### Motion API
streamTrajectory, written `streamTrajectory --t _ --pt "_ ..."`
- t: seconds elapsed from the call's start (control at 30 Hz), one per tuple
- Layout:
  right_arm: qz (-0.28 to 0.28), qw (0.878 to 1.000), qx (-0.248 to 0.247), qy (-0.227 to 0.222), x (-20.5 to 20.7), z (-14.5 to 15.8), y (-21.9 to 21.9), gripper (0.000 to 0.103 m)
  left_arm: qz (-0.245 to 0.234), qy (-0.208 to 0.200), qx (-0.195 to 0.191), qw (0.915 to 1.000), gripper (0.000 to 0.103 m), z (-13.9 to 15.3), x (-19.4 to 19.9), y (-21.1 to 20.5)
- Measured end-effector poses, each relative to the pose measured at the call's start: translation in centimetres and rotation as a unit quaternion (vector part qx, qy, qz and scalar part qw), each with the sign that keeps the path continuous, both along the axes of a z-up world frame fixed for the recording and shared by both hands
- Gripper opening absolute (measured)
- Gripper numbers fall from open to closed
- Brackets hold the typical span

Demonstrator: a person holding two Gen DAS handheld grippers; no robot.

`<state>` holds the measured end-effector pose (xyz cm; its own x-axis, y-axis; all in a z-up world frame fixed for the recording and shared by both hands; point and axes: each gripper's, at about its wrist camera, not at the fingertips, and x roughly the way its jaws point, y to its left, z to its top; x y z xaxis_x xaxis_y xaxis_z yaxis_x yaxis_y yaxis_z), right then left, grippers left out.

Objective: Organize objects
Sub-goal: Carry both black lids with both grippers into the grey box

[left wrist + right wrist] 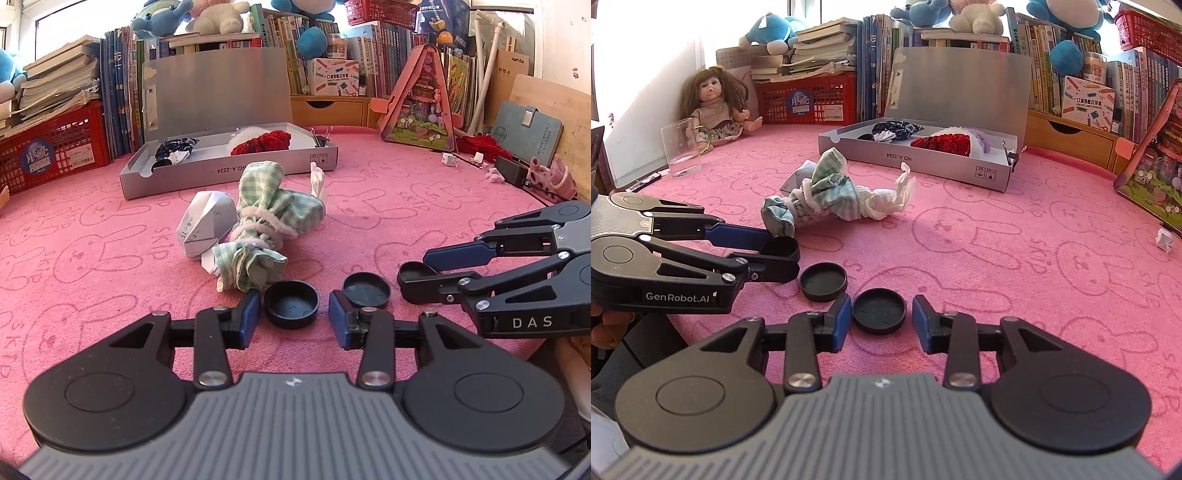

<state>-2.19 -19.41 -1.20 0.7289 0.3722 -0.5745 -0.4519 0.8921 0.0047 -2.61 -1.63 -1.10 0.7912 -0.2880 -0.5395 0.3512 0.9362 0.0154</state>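
Noted at left gripper (294,301) and right gripper (881,301): spread loosely, pinching nothing, around shallow round black plastic cap (291,303) and its twin (879,310) on pink rabbit-print surface (110,258); risk of skidding sideways under off-centre closing.

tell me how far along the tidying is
Done: a red knit piece and a dark cloth lie in the grey box. In hand: nothing gripped; left gripper open at one black cap, right gripper at the other cap. Left: both caps, the checked cloth bundle.
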Motion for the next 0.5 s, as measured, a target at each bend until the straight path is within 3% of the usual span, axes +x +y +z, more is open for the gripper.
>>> streamTrajectory --t 0.1,0.2,0.5 --pt "0.003 1.000 -0.004 -0.003 -0.1 0.0 0.1 0.037 0.002 0.000 -0.004 1.0000 0.047 0.0 0.0 0.1" --pt "-0.001 1.000 0.000 -0.003 -0.1 0.0 0.0 0.036 0.006 0.003 -0.011 0.9999 0.038 0.1 -0.1 0.4" --pt "-0.026 1.000 0.005 -0.011 0.4 0.6 -0.6 0.036 -0.004 0.000 -0.024 0.9997 0.038 1.3 -0.3 0.7"
